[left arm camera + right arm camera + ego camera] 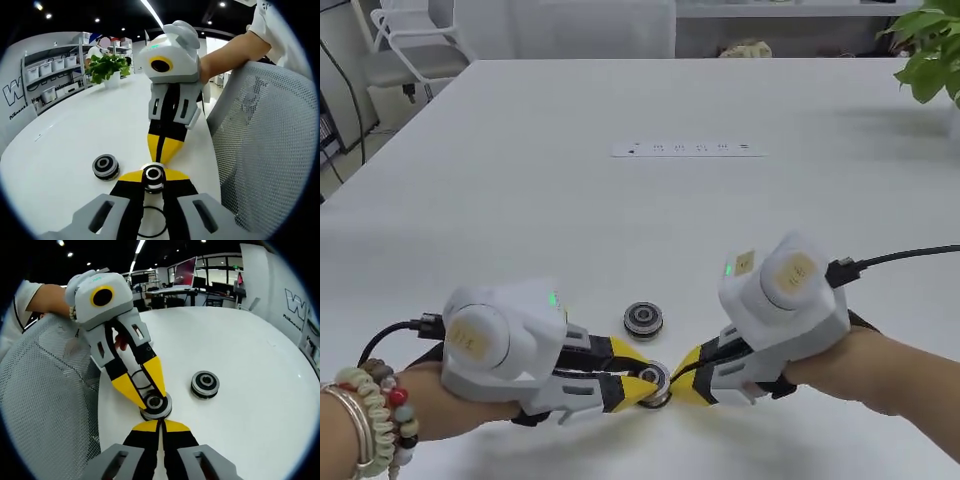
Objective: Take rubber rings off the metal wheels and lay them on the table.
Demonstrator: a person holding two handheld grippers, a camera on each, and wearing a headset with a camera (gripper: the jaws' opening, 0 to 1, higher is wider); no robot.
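Note:
A metal wheel with a dark rubber rim lies near the table's front edge, between my two grippers. My left gripper comes in from the left and is shut on this wheel, one yellow tip on each side. My right gripper comes in from the right with its yellow tips pressed together against the wheel's rim; I cannot tell whether they pinch the rubber. A second wheel with its rubber ring on lies flat just behind. A thin black ring lies on the table under the left jaws.
A white power strip lies flat at mid-table. A green plant stands at the far right corner, and a white chair at the far left. A grey mesh chair back is close behind the table's near edge.

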